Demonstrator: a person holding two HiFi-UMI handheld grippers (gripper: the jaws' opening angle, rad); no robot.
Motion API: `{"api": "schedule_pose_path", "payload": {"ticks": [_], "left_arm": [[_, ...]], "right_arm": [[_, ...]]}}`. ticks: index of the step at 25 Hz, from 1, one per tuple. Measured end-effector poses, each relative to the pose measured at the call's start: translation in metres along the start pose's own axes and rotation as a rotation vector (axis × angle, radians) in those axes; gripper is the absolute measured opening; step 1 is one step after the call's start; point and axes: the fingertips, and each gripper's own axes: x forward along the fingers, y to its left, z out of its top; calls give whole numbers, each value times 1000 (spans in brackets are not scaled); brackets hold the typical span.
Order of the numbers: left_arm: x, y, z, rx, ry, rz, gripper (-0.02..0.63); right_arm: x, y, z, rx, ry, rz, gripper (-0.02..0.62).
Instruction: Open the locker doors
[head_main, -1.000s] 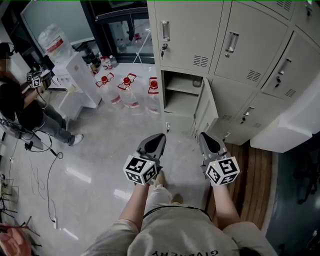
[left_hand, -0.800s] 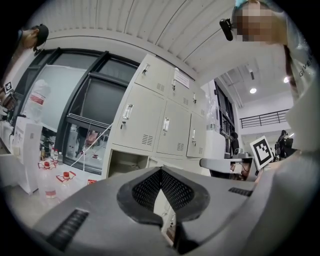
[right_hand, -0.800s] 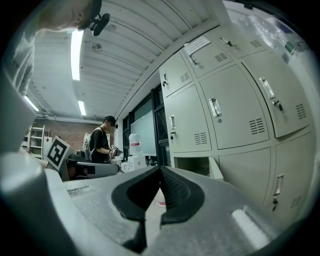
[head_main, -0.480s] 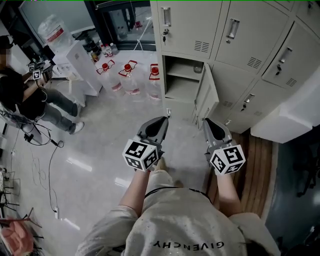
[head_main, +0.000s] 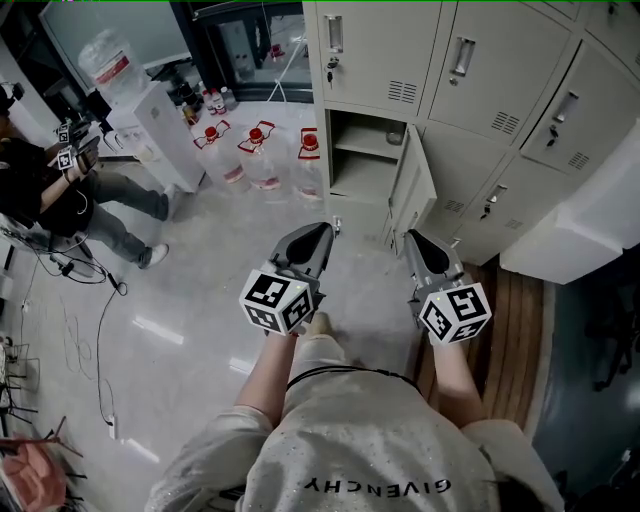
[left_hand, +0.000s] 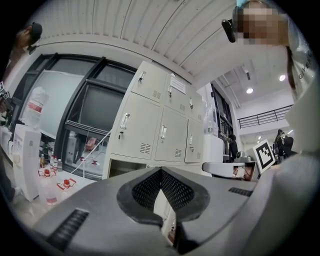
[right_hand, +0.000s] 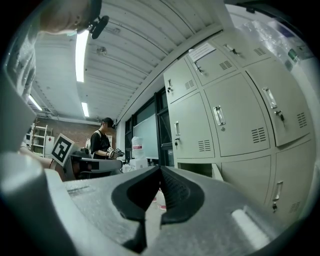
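Note:
A bank of pale grey lockers (head_main: 470, 80) fills the top right of the head view. One low compartment (head_main: 362, 168) stands open, showing a shelf, and its door (head_main: 412, 200) hangs swung out to the right. The doors around it are closed, with handles and keys. My left gripper (head_main: 325, 232) and right gripper (head_main: 411, 238) are held side by side in front of the open compartment, apart from the lockers, both shut on nothing. The left gripper view shows its jaws (left_hand: 161, 170) meeting, with the lockers (left_hand: 150, 130) beyond. In the right gripper view the jaws (right_hand: 160, 167) also meet.
Three large water bottles (head_main: 255, 165) stand on the floor left of the lockers, beside a white dispenser (head_main: 160, 140). A person (head_main: 50, 195) sits at the far left with cables (head_main: 100, 330) on the floor. A white bulky object (head_main: 580, 240) juts in at the right.
Both grippers have risen a little and drawn closer to the open compartment. The person at the left has shifted their legs.

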Motion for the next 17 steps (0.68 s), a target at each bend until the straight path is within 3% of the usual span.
{"api": "schedule_pose_path", "payload": {"ticks": [17], "left_arm": [[-13, 24, -2, 1, 3, 44, -2]], "right_arm": [[8, 4, -15, 45, 7, -5, -2]]}}
